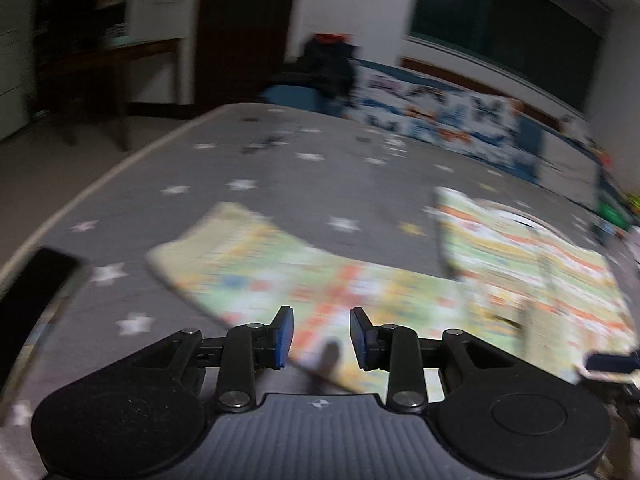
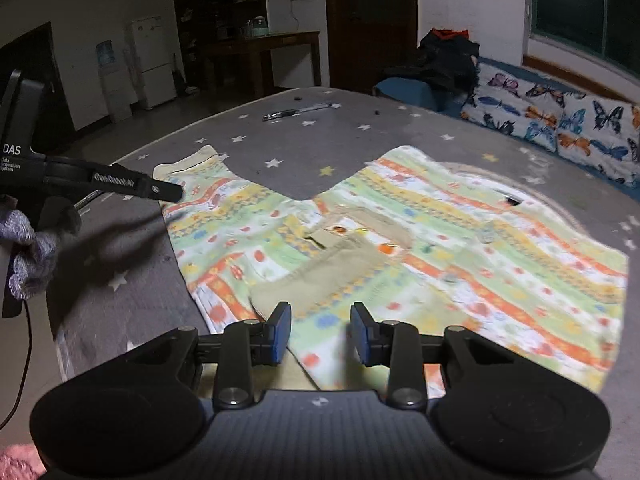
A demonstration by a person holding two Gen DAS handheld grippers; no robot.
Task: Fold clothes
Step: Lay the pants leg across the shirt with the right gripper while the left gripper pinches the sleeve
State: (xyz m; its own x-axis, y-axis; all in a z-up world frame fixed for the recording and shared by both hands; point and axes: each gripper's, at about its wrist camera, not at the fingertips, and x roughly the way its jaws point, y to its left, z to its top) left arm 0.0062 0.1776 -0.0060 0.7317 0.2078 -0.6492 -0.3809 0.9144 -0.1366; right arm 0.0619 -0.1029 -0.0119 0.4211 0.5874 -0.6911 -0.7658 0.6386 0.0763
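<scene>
A child's garment (image 2: 420, 240) with bright striped prints and a beige patch lies spread flat on the grey star-patterned cover (image 2: 320, 148). One sleeve-like part (image 2: 200, 184) reaches to the far left and another (image 2: 404, 160) to the far right. My right gripper (image 2: 321, 316) hovers open over the garment's near edge, nothing between its blue pads (image 2: 282, 328). My left gripper (image 1: 322, 320) is open over the left part of the blurred garment (image 1: 320, 280). From the right wrist view the left gripper (image 2: 160, 190) shows side-on, held by a gloved hand (image 2: 32, 248).
A pen (image 2: 300, 111) lies at the far side of the cover. Butterfly-print cushions (image 2: 560, 120) and a dark clothes pile (image 2: 444, 60) sit at the back right. A flat black object (image 1: 32, 292) rests by the left edge. A wooden table (image 2: 264, 46) stands beyond.
</scene>
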